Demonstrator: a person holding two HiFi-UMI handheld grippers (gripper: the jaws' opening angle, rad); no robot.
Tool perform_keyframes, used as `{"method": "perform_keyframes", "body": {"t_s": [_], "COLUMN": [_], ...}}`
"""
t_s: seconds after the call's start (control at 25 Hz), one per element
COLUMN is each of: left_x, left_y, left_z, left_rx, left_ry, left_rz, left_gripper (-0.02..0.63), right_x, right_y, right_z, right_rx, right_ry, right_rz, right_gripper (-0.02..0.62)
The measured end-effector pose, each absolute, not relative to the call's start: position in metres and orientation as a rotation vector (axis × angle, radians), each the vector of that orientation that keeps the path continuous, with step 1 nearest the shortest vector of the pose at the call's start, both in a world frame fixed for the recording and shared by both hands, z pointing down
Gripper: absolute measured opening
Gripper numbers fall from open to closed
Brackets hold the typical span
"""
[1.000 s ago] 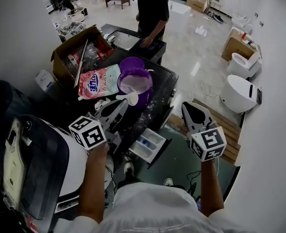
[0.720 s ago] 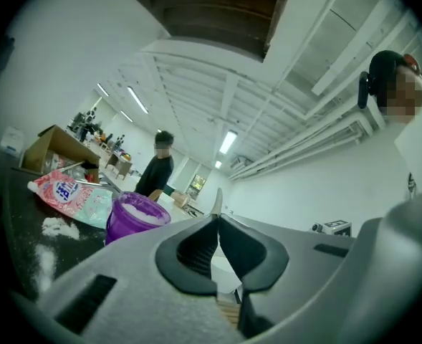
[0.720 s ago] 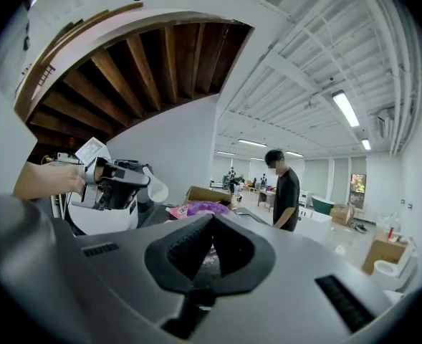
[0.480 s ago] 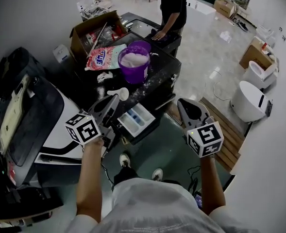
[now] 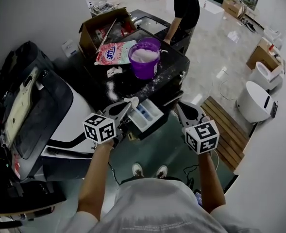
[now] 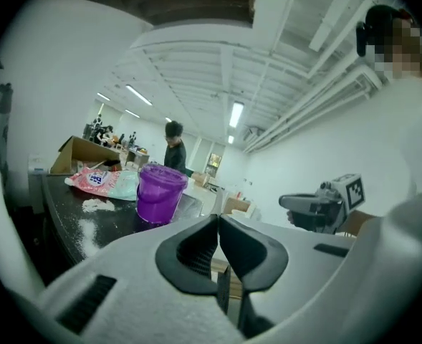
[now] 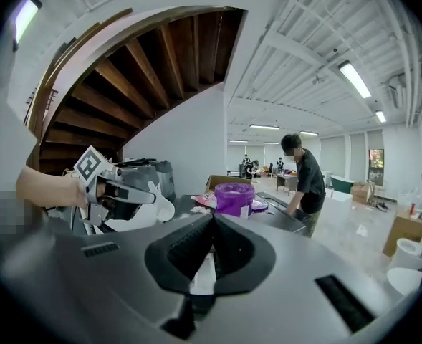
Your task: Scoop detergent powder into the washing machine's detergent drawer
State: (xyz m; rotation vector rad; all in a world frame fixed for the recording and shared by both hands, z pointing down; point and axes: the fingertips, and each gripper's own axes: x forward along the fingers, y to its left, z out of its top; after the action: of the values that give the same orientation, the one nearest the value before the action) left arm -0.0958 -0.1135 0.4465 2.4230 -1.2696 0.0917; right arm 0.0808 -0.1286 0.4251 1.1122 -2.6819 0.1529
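The purple bucket [image 5: 145, 59] of powder stands on the dark washer [image 5: 96, 89]. Its drawer [image 5: 147, 115] is pulled open. The left hand-held gripper [image 5: 126, 105] clenches the scoop [image 5: 132, 101] just beside the drawer. The right hand-held gripper [image 5: 183, 109] is clenched and empty.

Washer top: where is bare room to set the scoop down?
Free: the dark strip between the purple bucket and the open detergent drawer, and the corner right of the bucket. Crowded: left side, with detergent bag, cardboard box and spilled powder.
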Motion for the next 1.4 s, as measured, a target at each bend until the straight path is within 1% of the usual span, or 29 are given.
{"method": "perform_keyframes", "body": {"t_s": [0.08,0.48,1.04,1.4], "left_x": [-0.093,-0.100,-0.092,-0.086], "left_y": [-0.113,-0.116,-0.115,-0.110], "left_z": [0.462,0.519,0.588,0.623], "left_rx": [2.434,2.385,2.543,2.587], "left_ry": [-1.243,-1.168,-1.069,-1.037], "left_rz": [0.158,0.273,0.774,1.089], "left_gripper": [0.015,0.015,0.015,0.015], "right_x": [0.074,0.050,0.043,0.059], "right_y": [-0.127,-0.125,-0.120,-0.111], "right_z": [0.432,0.479,0.541,0.557], "right_rx": [1.108,1.095,1.080,1.122], "right_ry": [-2.673,-2.583,-2.500,-2.484], "right_rz": [0.171,0.255,0.418,0.486], "right_gripper": [0.006,0.006,0.006,0.006]}}
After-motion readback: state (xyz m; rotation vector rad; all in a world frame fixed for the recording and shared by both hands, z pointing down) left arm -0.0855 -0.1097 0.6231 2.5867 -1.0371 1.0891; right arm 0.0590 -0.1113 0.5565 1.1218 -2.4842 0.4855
